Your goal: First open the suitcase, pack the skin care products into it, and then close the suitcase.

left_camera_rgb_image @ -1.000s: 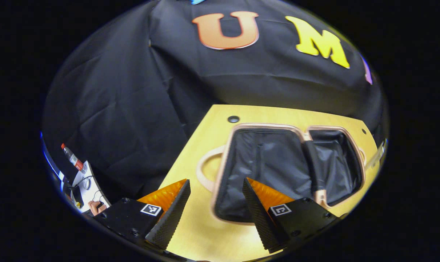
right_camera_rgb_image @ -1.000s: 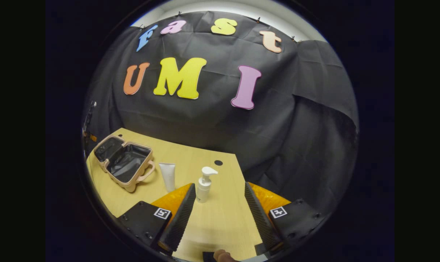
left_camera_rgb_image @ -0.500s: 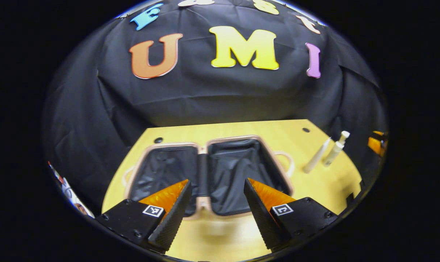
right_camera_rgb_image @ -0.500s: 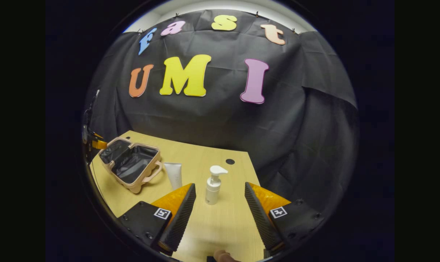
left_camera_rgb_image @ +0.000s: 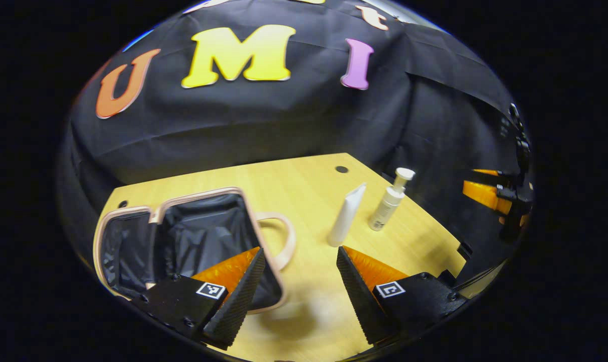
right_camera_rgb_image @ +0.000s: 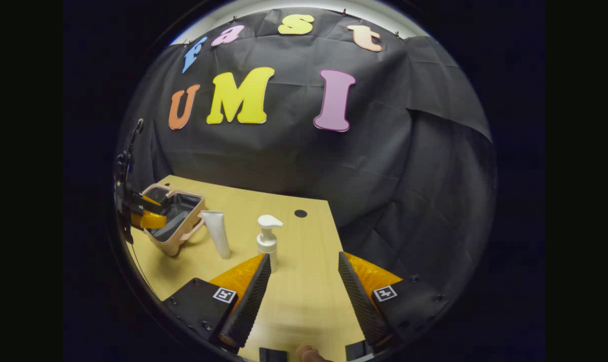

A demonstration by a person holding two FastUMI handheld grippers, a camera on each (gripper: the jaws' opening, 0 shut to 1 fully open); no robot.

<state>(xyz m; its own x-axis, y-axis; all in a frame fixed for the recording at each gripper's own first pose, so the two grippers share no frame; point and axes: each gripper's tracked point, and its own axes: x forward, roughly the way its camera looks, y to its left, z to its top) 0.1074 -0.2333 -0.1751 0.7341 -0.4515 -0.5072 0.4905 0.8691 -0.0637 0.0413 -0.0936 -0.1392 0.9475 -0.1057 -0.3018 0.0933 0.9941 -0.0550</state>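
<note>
The pink suitcase (left_camera_rgb_image: 203,193) lies open on the wooden table (left_camera_rgb_image: 304,186), its black lining showing. My left gripper (left_camera_rgb_image: 299,250) hovers open and holds nothing, its left finger over the case's near right corner. Right of the case lie a white tube (left_camera_rgb_image: 346,216) and an upright white pump bottle (left_camera_rgb_image: 389,201). In the right gripper view, my right gripper (right_camera_rgb_image: 304,255) is open above the table. The pump bottle (right_camera_rgb_image: 267,241) stands just beyond its left fingertip, then the tube (right_camera_rgb_image: 217,234) and the suitcase (right_camera_rgb_image: 173,245). The left gripper (right_camera_rgb_image: 145,213) hangs over the case there.
The suitcase's loop handle (left_camera_rgb_image: 285,241) points toward the tube. A round hole (right_camera_rgb_image: 300,213) sits near the table's far corner. The other gripper (left_camera_rgb_image: 485,193) shows off the table's right edge. Bare wood lies under and in front of my right gripper. Black cloth walls the back.
The left gripper has swung right: the suitcase slid to the left of its view, and the tube and bottle came in. The right gripper shifted slightly; the bottle now sits by its left finger.
</note>
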